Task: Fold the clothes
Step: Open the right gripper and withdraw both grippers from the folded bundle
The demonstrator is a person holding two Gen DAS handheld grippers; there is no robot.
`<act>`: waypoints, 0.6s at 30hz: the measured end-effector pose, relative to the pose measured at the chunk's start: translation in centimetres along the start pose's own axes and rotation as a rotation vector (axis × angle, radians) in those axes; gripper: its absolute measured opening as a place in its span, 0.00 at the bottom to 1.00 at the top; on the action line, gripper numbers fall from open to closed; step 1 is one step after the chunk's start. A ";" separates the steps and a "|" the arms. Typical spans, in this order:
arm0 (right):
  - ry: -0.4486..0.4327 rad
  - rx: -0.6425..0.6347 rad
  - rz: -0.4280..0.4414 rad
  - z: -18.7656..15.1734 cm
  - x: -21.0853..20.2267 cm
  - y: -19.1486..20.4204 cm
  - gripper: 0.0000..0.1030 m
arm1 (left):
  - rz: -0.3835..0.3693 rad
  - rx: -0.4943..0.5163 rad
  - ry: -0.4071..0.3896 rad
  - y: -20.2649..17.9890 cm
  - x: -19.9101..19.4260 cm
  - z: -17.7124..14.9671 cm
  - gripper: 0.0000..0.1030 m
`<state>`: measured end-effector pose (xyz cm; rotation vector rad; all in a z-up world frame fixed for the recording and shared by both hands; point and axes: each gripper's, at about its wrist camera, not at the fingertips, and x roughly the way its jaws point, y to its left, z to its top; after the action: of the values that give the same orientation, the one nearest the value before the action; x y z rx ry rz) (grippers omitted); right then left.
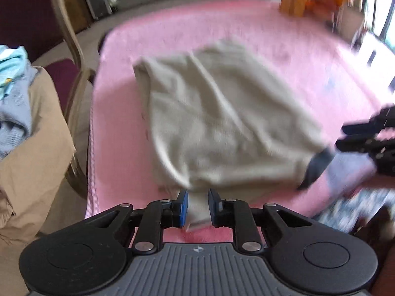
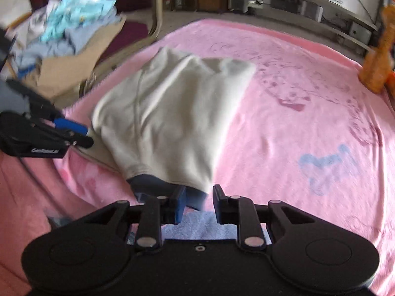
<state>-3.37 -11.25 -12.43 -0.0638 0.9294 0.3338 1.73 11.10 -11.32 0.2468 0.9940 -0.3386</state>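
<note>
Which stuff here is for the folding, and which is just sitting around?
For the folding:
- beige garment
- left gripper
- right gripper
- pink blanket

Just sitting around:
- clothes pile
- chair
- orange things

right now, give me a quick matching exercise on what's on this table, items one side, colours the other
Items:
1. garment
2. blanket
3. garment's cuff
4. clothes pile

Colours:
A. pink
B. light blue
C. cream
D. dark navy

Pairs: 1-C, 2-A, 3-D, 4-B
</note>
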 end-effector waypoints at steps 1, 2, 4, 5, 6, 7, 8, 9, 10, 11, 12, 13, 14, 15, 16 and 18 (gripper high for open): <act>-0.022 0.029 0.001 0.4 -0.3 -0.7 0.21 | -0.010 -0.025 -0.039 0.4 -0.8 0.4 0.18; -0.045 0.059 0.001 0.9 -0.5 -1.3 0.21 | -0.015 -0.046 -0.076 0.7 -1.5 0.9 0.18; -0.079 0.124 0.008 2.2 -0.6 -2.7 0.21 | -0.014 -0.075 -0.119 0.8 -2.0 2.4 0.18; -0.089 0.160 0.016 2.9 -0.4 -3.4 0.21 | -0.012 -0.082 -0.133 1.0 -2.0 3.1 0.19; -0.099 0.196 0.024 3.7 -0.2 -4.2 0.22 | -0.008 -0.089 -0.147 1.2 -2.1 3.7 0.19; -0.096 0.233 0.036 4.4 0.2 -4.8 0.23 | 0.006 -0.091 -0.152 1.4 -1.8 4.5 0.20; -0.092 0.271 0.048 5.1 0.5 -5.5 0.24 | 0.016 -0.095 -0.149 1.6 -1.4 5.2 0.24; -0.081 0.306 0.064 5.8 0.9 -6.0 0.24 | 0.019 -0.109 -0.144 2.0 -1.0 6.1 0.26; -0.069 0.342 0.080 6.5 1.2 -6.4 0.28 | 0.013 -0.131 -0.138 2.6 -0.5 6.9 0.28; -0.058 0.373 0.098 7.2 1.4 -6.8 0.35 | 0.003 -0.159 -0.133 3.3 0.1 7.8 0.30; -0.047 0.402 0.116 7.9 1.6 -7.2 0.37 | -0.014 -0.193 -0.132 4.1 0.5 8.6 0.30; -0.037 0.430 0.133 8.6 1.7 -7.5 0.41 | -0.036 -0.229 -0.138 5.0 0.8 9.2 0.32; -0.035 0.451 0.142 9.3 1.8 -7.8 0.43 | -0.056 -0.269 -0.145 5.9 1.2 10.1 0.34; -0.033 0.472 0.149 10.0 2.0 -8.2 0.45 | -0.072 -0.304 -0.149 6.6 1.4 10.8 0.35; -0.031 0.492 0.157 10.7 2.2 -8.5 0.45 | -0.085 -0.339 -0.145 7.4 2.2 11.6 0.35; -0.044 0.512 0.154 11.9 2.9 -8.9 0.45 | -0.110 -0.405 -0.127 8.8 4.1 13.0 0.35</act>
<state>10.21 -16.59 -8.35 0.4849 0.9548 0.2298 17.24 13.96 -7.53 -0.1950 0.9301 -0.2432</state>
